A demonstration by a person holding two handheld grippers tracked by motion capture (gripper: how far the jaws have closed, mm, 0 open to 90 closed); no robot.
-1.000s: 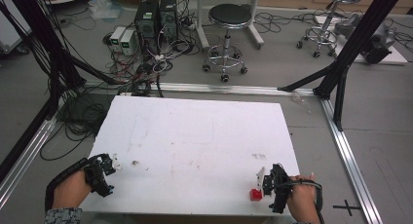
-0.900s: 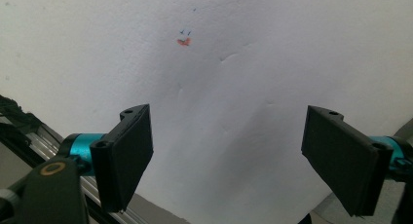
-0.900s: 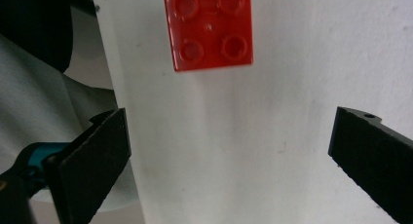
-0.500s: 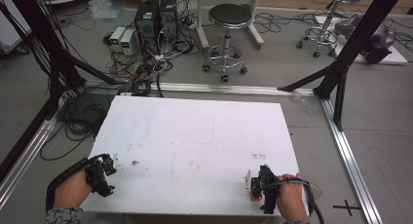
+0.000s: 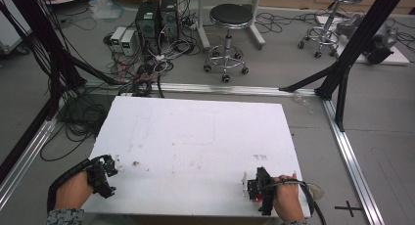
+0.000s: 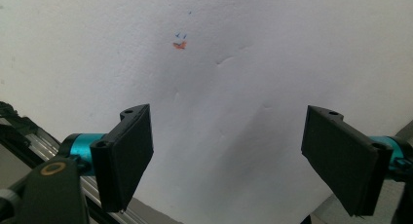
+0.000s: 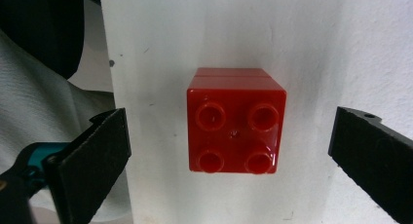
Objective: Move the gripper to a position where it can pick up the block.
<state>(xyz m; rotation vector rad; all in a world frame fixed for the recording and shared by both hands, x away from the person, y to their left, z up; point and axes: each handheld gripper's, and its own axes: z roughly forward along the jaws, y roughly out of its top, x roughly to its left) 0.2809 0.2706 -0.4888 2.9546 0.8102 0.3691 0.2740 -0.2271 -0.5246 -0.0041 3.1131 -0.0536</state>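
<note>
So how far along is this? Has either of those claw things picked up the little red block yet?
Not yet. The right gripper is lined up over the red block, jaws wide open either side and not touching it. The block sits on the white table near its front edge. The left gripper is open over bare table. Closing and lifting remain.

Your white table [image 5: 195, 137]: scuffed top, small orange-and-blue mark [image 6: 179, 44] on it. Red four-stud brick [image 7: 235, 126] sits on it near your front right edge.
</note>
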